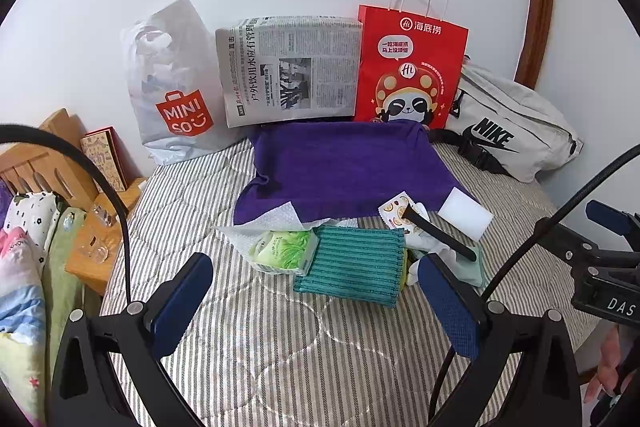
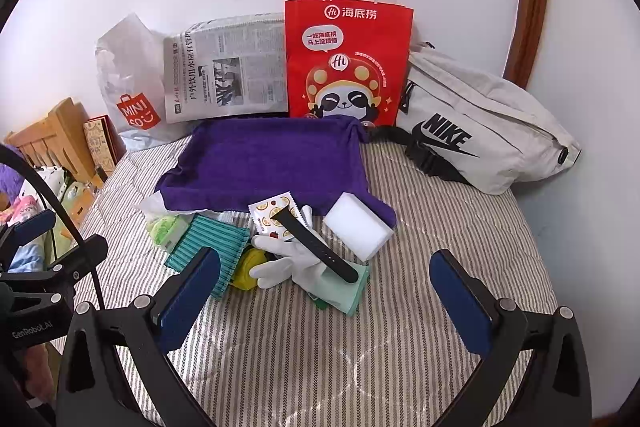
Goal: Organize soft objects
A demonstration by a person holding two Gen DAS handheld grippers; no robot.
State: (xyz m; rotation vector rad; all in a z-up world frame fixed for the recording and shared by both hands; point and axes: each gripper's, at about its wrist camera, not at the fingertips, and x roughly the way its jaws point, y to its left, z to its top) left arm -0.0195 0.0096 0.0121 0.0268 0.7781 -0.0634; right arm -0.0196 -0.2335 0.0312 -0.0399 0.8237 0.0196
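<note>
your left gripper (image 1: 316,297) is spread wide with nothing between its dark blue textured pads (image 1: 182,297), hovering over the striped quilted bedspread (image 1: 280,355) just short of the pile. your right gripper (image 2: 326,301) is likewise wide open and holds nothing, over the same herringbone-striped cover. the soft objects sit in a loose heap at the near edge of a purple terry towel (image 1: 344,171), whose far corners are bunched up. in the heap: a ribbed teal microfibre cloth (image 1: 354,263), folded roughly rectangular; a glossy green-printed tissue pack (image 1: 282,247) touching its left side and resting on a crumpled white embossed paper towel (image 1: 260,227); a white glove (image 2: 288,259) with puffy fingers lying over a pale green folded cloth (image 2: 352,291); a yellow object (image 2: 246,267), mostly hidden, between teal cloth and glove. a matte black strap (image 2: 316,247), long and flat, lies diagonally across the glove and a fruit-printed sachet (image 2: 268,213) with serrated edges. a white foam block (image 2: 358,231), rectangular, rests partly on the towel's near right corner. along the wall stand a crinkled grey plastic miniso bag (image 1: 176,95), a newspaper-wrapped box (image 1: 288,71), a red paper bag (image 1: 412,67) with twisted white handles, and a light grey fabric nike waist bag (image 1: 512,127) slumped on the right.
</note>
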